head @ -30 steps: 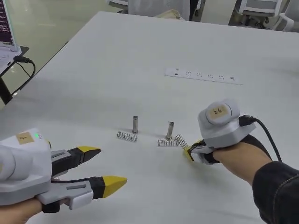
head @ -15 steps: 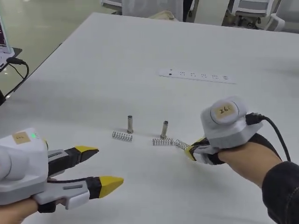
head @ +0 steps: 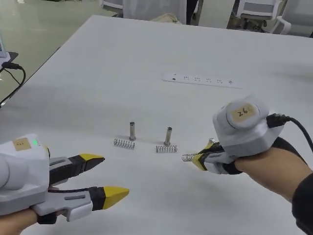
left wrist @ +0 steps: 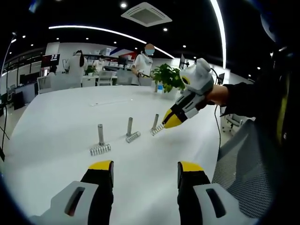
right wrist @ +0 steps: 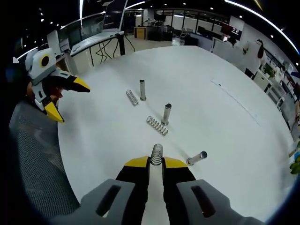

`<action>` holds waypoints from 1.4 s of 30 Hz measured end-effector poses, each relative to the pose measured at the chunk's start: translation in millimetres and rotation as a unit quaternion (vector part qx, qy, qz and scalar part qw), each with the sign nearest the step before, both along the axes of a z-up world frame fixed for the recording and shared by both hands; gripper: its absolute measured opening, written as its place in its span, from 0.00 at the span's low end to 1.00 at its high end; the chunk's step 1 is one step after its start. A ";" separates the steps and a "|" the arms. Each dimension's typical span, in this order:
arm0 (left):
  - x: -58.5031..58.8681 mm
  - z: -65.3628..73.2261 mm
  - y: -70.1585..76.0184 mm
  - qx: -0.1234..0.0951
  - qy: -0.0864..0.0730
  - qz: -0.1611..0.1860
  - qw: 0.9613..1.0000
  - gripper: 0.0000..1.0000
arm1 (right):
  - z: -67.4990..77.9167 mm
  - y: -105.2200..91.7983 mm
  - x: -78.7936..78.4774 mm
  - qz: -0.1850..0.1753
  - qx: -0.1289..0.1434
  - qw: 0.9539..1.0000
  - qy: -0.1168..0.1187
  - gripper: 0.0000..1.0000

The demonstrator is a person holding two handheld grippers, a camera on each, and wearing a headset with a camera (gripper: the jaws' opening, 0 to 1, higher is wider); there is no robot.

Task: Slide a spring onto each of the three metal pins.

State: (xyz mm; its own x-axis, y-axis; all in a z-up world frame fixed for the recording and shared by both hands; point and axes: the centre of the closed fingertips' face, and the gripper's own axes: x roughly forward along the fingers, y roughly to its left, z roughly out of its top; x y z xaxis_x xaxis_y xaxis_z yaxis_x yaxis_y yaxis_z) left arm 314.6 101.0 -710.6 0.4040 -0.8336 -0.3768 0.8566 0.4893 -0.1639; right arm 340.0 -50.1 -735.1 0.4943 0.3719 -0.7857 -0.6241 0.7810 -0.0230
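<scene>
Spring in hand: a coiled steel-wire spring (head: 187, 157) juts end-first from the yellow tips of the right gripper (right wrist: 156, 163). Its jaws are pinched nearly together on the coil, just right of the middle pin (head: 168, 135). That pin, a short smooth metal cylinder, stands upright on the matte white surface (head: 98, 68). The left pin (head: 132, 130), of the same shape, stands to the left of it. The right pin (right wrist: 197, 158) stands on the other side, close beside the right gripper and partly hidden behind it in the head view. All three pins are bare. A second spring (head: 166, 149) lies flat at the foot of the middle pin, and a third spring (head: 124, 143) lies further left, by the base of the left pin. The left gripper (head: 108, 175) has a pale plastic body, black fingers and yellow tips. It hovers well left of the middle pin and nearer the person, jaws spread wide and holding nothing. A long, flat white power strip (head: 201, 80) lies beyond the middle pin.
</scene>
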 end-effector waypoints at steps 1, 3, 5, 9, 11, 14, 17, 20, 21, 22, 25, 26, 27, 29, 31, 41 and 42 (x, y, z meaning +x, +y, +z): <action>-0.4 0.6 -0.7 0.000 -0.001 -0.002 1.000 0.50 | 2.7 1.9 -1.7 0.004 0.002 1.000 0.002 0.08; -2.0 2.5 -2.8 -0.003 -0.003 -0.009 1.000 0.49 | 10.9 9.1 -7.3 0.017 0.015 1.000 0.011 0.08; -4.8 5.3 -6.3 -0.004 -0.009 -0.021 1.000 0.48 | 18.4 16.6 -12.5 0.028 0.031 0.999 0.022 0.08; -12.0 9.5 -14.2 -0.008 -0.017 -0.047 0.999 0.46 | 36.5 39.4 -26.2 0.056 0.082 0.994 0.047 0.08; -14.7 11.3 -17.5 -0.008 -0.021 -0.056 0.998 0.45 | 43.4 48.9 -32.6 0.068 0.099 0.991 0.058 0.08; -17.0 13.8 -21.2 -0.003 -0.034 -0.067 0.997 0.42 | 50.3 61.2 -40.0 0.083 0.114 0.988 0.067 0.08; -19.9 16.7 -26.2 -0.002 -0.048 -0.081 0.996 0.39 | 55.2 72.7 -46.4 0.096 0.123 0.985 0.075 0.08; -22.6 16.8 -30.8 0.007 -0.065 -0.096 0.993 0.35 | 59.3 82.1 -50.2 0.108 0.128 0.983 0.078 0.08; -23.0 16.9 -31.4 0.008 -0.066 -0.099 0.993 0.34 | 59.8 83.4 -50.6 0.109 0.129 0.983 0.079 0.08; -23.8 17.7 -33.5 0.011 -0.079 -0.107 0.991 0.32 | 60.9 86.6 -52.1 0.114 0.128 0.982 0.081 0.08; -25.6 17.3 -37.0 0.025 -0.104 -0.123 0.987 0.26 | 63.7 94.8 -57.8 0.131 0.125 0.980 0.087 0.08; -26.0 17.3 -37.6 0.028 -0.110 -0.127 0.985 0.25 | 64.2 96.4 -59.0 0.135 0.124 0.979 0.087 0.08; -26.7 17.4 -38.3 0.030 -0.115 -0.131 0.984 0.23 | 64.5 98.0 -60.1 0.138 0.123 0.979 0.090 0.08; -27.2 17.1 -39.6 0.040 -0.130 -0.141 0.981 0.19 | 63.9 99.1 -61.1 0.145 0.121 0.978 0.091 0.08; -28.9 17.7 -41.7 0.044 -0.145 -0.150 0.977 0.13 | 63.0 100.9 -62.3 0.148 0.119 0.977 0.094 0.08; -31.9 13.9 -45.9 0.061 -0.165 -0.168 0.970 0.03 | 62.8 104.9 -67.1 0.158 0.118 0.975 0.101 0.08; -32.3 13.9 -46.3 0.061 -0.164 -0.169 0.970 0.03 | 62.9 105.0 -67.1 0.159 0.117 0.975 0.100 0.08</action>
State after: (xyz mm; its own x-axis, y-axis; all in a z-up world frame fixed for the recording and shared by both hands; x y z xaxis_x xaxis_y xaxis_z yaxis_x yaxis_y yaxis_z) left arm 282.3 54.7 -696.6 0.2294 -0.8970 -0.3778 0.9679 0.1692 0.1859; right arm 272.9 55.0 -672.1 0.1697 0.6624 -0.7297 -0.8090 0.5164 0.2807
